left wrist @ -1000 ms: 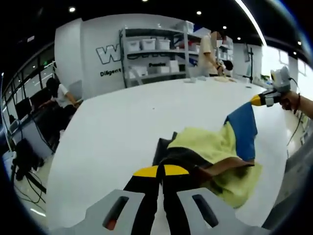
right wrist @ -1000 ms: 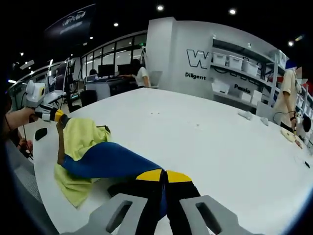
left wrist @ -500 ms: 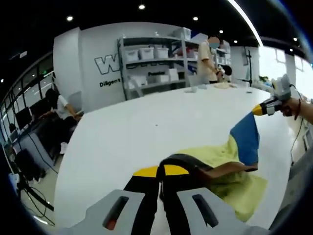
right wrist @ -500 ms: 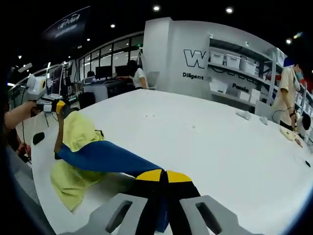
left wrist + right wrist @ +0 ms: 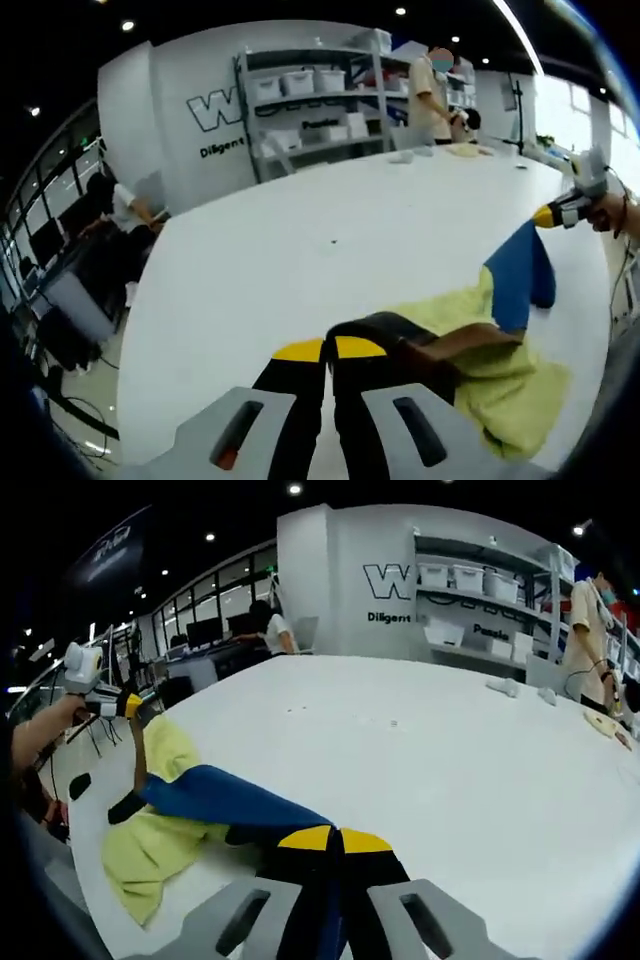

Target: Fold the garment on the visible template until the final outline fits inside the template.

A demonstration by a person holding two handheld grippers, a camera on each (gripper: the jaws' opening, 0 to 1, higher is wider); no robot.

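1. Left hand-held gripper [image 5: 329, 349] is showing yellow-tipped jaws pressed together at the bottom of the left gripper view, pinching the dark brown edge of the garment [image 5: 470, 345].
2. Right hand-held gripper [image 5: 332, 838] is likewise clamping its jaws together on the blue part of that garment in the right gripper view.
3. Between the two, the yellow, blue and brown garment is hanging partly lifted, with its yellow part sagging onto the white table [image 5: 300, 240] near the table's edge.
4. Across the table, small light-coloured items [image 5: 510, 687] are lying well apart from the garment.
5. Beyond the table, a person in a pale top [image 5: 432, 85] is standing near grey shelving with white bins [image 5: 300, 95], and another person [image 5: 268, 630] is sitting at desks by the windows.
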